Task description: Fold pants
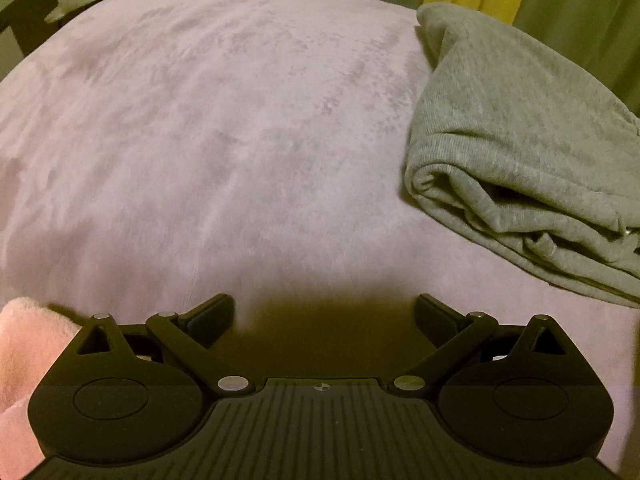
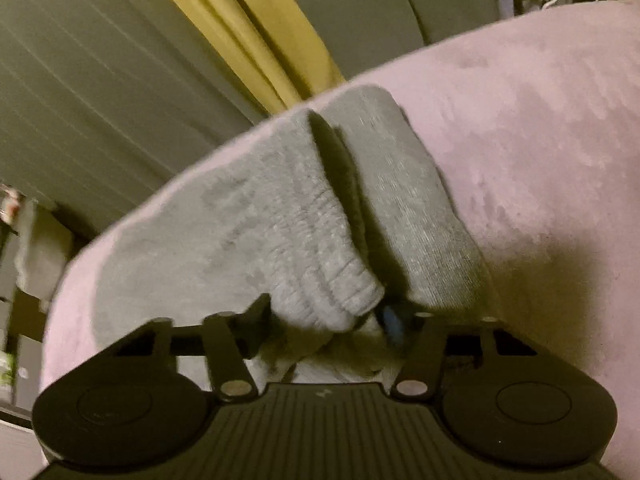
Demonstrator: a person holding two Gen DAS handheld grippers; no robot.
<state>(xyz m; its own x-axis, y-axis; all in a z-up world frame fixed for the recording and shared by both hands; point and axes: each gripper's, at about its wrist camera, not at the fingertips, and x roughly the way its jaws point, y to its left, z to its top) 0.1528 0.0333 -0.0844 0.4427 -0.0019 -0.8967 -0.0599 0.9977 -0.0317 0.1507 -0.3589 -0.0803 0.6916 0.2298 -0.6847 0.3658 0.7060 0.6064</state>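
The grey knit pants (image 1: pixel 520 152) lie folded in layers on the pink blanket (image 1: pixel 224 128), at the right of the left wrist view. My left gripper (image 1: pixel 324 314) is open and empty, low over the blanket, well left of the pants. In the right wrist view the pants (image 2: pixel 280 220) fill the middle. Their ribbed waistband bunches between the fingers of my right gripper (image 2: pixel 326 320). The jaws stand partly apart with the cloth between them. I cannot tell whether they press on it.
A pale pink fluffy cloth (image 1: pixel 24 352) lies at the left gripper's lower left. Yellow and grey curtains (image 2: pixel 240 28) hang behind the bed. The blanket's edge (image 2: pixel 80 248) drops off to the left, with cluttered shelves (image 2: pixel 16 280) beyond.
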